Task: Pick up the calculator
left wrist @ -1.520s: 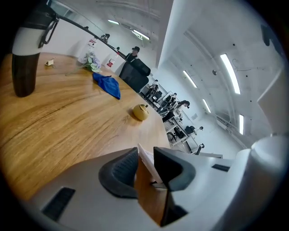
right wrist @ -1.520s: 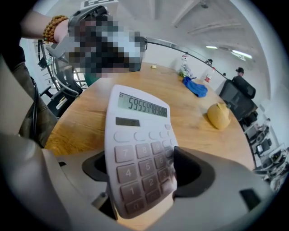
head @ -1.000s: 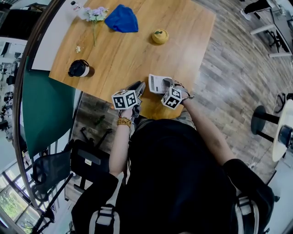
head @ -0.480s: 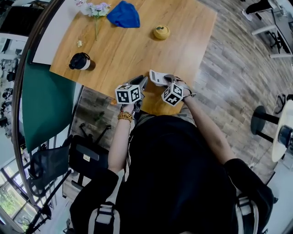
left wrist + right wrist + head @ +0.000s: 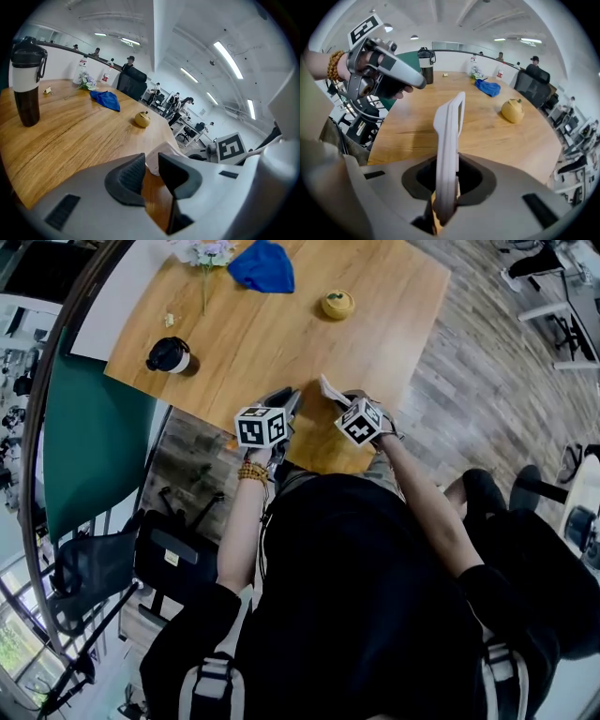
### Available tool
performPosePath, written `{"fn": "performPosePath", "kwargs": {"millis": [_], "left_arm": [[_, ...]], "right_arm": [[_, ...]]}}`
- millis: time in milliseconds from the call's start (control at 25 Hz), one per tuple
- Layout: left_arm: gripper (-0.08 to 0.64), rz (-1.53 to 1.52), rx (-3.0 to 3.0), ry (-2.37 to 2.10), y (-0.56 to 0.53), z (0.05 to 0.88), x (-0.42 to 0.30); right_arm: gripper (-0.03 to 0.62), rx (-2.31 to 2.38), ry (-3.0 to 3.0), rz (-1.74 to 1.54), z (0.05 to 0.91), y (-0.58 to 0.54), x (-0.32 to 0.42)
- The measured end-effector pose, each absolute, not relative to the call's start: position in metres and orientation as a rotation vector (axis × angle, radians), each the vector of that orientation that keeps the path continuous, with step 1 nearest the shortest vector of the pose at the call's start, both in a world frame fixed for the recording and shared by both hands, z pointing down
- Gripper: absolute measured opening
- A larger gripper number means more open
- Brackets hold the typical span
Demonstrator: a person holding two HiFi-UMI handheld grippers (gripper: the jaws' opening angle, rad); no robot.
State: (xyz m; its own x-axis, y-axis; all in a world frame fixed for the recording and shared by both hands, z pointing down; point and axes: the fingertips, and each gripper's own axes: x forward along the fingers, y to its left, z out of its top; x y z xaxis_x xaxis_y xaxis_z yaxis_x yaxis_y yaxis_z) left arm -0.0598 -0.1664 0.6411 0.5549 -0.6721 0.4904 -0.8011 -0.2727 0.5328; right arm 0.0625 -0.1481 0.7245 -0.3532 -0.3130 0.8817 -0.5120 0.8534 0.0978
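The wooden counter [image 5: 281, 324] lies under both tools. The right hand-held gripper [image 5: 446, 187], whose jaws have just been closing, clamps the white calculator [image 5: 449, 136], which stands edge-on between its pads. Just to its left, the left hand-held gripper [image 5: 151, 171] has its jaws narrowly parted and holds nothing.

Bright, even indoor light from ceiling strips [image 5: 229, 58]; faint soft shadows on desk [image 5: 281, 324]. Heavy fisheye bending, dark vignetted corners in gripper views; near fingers [image 5: 126, 178] slightly soft.
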Motion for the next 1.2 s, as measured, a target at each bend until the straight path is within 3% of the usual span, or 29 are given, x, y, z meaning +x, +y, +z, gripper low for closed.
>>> {"fn": "performPosePath", "kwargs": {"millis": [720, 1200], "left_arm": [[0.087, 0.234, 2.166, -1.351, -0.193, 0.596, -0.060], [0.081, 0.148, 2.354, -1.586, -0.224, 0.488, -0.082]], "right_arm": [[0.078, 0.773, -2.161, 0.360, 0.643, -0.195, 0.040], [0.078, 0.894, -2.346, 0.238, 0.546, -0.232, 0.017]]}}
